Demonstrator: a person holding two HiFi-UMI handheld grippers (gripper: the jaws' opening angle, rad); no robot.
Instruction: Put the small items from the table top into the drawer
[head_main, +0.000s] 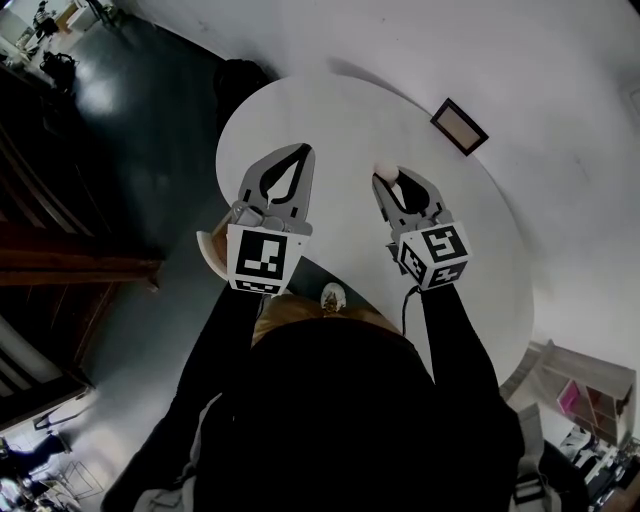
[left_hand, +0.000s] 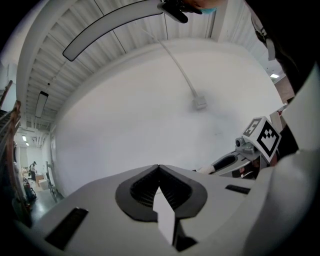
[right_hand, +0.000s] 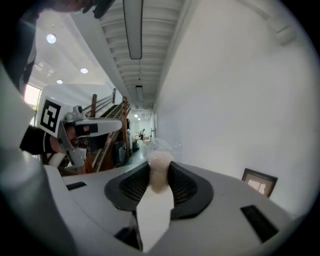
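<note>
Small item (right_hand: 159, 177), pale and roundish with what looks like clear wrapping crinkling at its top, is sitting pinched in the right gripper (right_hand: 159, 166). The jaws are standing partly apart and pressing on its two sides, and its long axis is running roughly along them and poking out past the tips. In the head view the right gripper (head_main: 388, 182) is hanging over the middle of the table (head_main: 340, 115), with the item (head_main: 385, 171) at its far end. The left gripper (head_main: 301, 152) is hanging just beside it with its jaws together on nothing, which the left gripper view (left_hand: 159, 167) is confirming.

No view is plainly showing the drawer. A pale curved piece (head_main: 208, 250) is peeking out at the table's near left edge under the left gripper. If that is the drawer, the item is lying well away from it, and the left hand is nearer.

Only the head view is giving the table's layout, with a picture frame (head_main: 459, 126) by the far right edge. Only the right gripper view is showing the grip itself.
</note>
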